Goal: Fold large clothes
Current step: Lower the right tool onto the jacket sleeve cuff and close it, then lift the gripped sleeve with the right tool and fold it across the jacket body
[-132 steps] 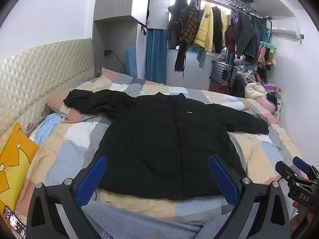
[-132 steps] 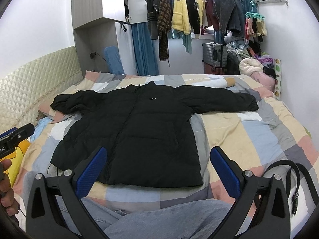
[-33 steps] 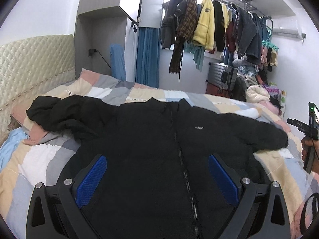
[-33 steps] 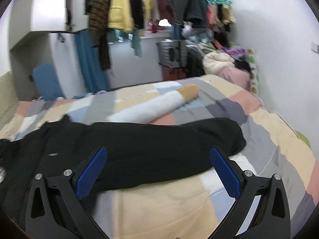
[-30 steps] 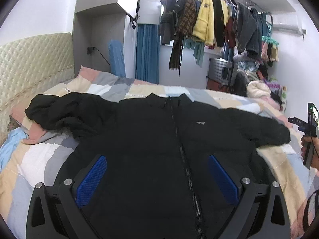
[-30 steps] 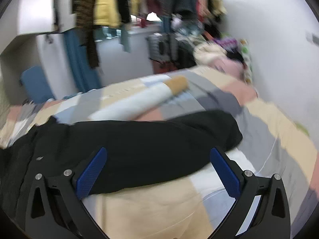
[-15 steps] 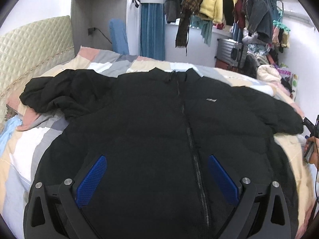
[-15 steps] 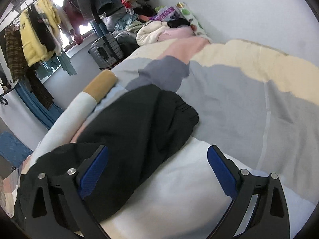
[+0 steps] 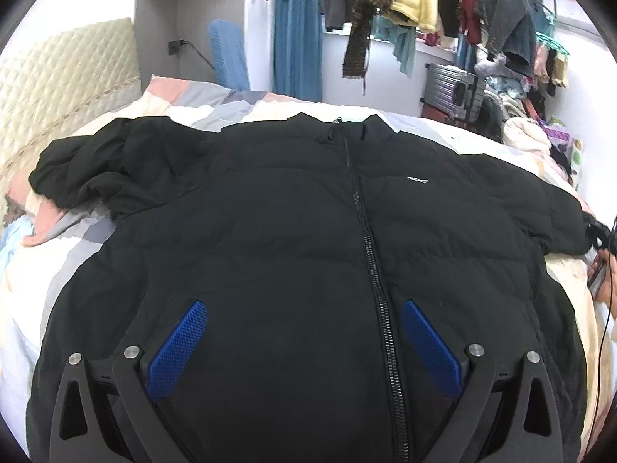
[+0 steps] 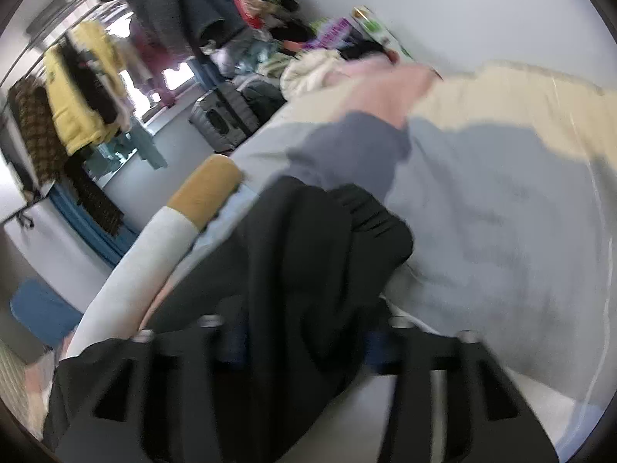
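Black jacket (image 9: pixel 293 239) lies front-up on the patchwork bed (image 9: pixel 34 270), zipped.
Left gripper (image 9: pixel 304 341) hangs wide over its lower front; at 3 o'clock, right gripper (image 10: pixel 304 343) clamps the sleeve (image 10: pixel 308 254) near the cuff, blurred.

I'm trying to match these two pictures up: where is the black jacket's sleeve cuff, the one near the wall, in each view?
Left wrist view: the sleeve cuff sits at the far right edge, on the bed.
Right wrist view: the same cuff is near the centre, just ahead of the right gripper.
Shared landmark: the grey suitcase beyond the bed.
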